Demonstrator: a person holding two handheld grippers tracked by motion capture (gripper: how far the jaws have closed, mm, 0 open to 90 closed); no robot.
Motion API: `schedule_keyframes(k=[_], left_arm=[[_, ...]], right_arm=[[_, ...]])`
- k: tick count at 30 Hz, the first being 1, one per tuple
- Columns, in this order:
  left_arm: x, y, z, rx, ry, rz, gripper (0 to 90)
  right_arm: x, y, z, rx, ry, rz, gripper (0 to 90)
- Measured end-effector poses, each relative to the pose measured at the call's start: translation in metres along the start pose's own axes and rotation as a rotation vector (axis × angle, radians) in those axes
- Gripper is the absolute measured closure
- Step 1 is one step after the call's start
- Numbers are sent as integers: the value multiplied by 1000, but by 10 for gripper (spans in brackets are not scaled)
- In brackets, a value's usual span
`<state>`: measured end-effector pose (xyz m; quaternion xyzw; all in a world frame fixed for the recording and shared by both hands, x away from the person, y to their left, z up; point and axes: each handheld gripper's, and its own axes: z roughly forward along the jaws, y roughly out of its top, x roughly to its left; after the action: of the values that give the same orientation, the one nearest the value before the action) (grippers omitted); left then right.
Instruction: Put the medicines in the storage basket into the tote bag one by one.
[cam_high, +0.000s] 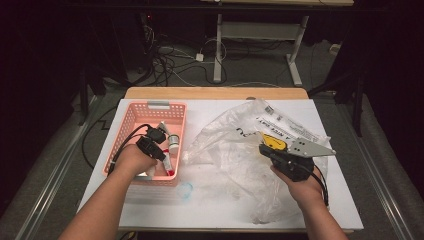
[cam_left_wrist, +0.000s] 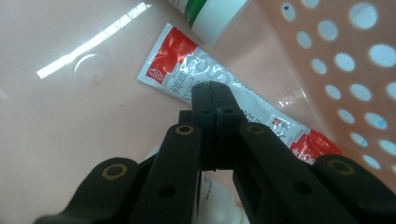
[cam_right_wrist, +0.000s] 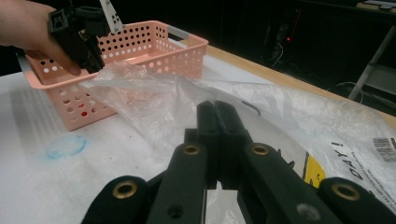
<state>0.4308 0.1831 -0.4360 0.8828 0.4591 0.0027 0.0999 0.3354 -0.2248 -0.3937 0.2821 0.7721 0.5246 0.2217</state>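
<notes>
My left gripper hangs closed and empty inside the pink basket over the red-ended tube, while my right gripper pinches the clear plastic bag.

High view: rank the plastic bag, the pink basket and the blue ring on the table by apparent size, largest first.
1. plastic bag, spread over the table's middle and right.
2. pink basket, clearly smaller than the bag.
3. blue ring, by far the smallest, just in front of the basket.
All three lie at similar depth on the table, so the order seems safe.
</notes>
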Motion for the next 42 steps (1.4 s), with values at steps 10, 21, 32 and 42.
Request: schedule_keyframes(k=[10,21,32,42], left_arm=[[-2,5,-4,-38,19,2,879],[-29,3,-3,4,-89,136,879],[-21,6,8,83,-9,147,879],[-2,-3,-14,27,33,56,879]], right_arm=[[0,0,-1,-2,2,-2,900],[3,1,0,-2,5,-8,900],[1,0,-1,1,3,0,900],[2,0,-1,0,4,1,900]])
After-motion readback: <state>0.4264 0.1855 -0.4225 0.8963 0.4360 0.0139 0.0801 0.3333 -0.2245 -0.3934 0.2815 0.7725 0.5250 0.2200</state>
